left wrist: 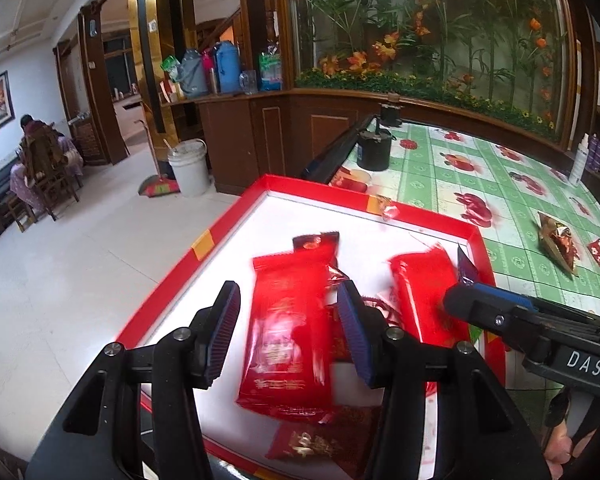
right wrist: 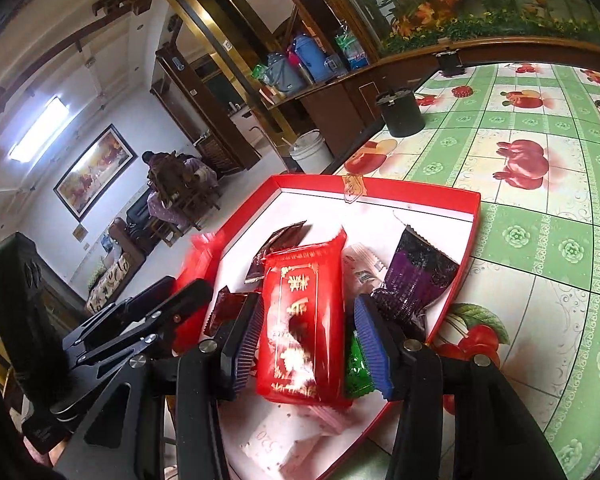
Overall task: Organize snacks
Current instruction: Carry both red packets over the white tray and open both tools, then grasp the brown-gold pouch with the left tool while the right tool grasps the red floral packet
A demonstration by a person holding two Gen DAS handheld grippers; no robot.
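Observation:
A red-rimmed tray (left wrist: 172, 280) (right wrist: 420, 192) with a white floor sits at the table's left edge and holds several snack packets. My left gripper (left wrist: 288, 286) hangs over it, jaws apart around a blurred red packet (left wrist: 288, 332). White tray shows between the left pad and the packet. My right gripper (right wrist: 308, 298) stands beside it, straddling another blurred red packet (right wrist: 304, 320), with a narrow gap at the right pad. A purple packet (right wrist: 416, 276), a green one (right wrist: 356, 372) and dark ones (right wrist: 280, 240) lie around it. Each gripper also shows in the other's view: the right gripper (left wrist: 480, 312) and the left gripper (right wrist: 168, 300).
The table wears a green checked cloth with fruit prints (left wrist: 440, 176). Loose snacks (left wrist: 560, 244) lie on it right of the tray, and a black pot (left wrist: 374, 152) stands behind. Left of the tray the table ends above a tiled floor. A person sits far off.

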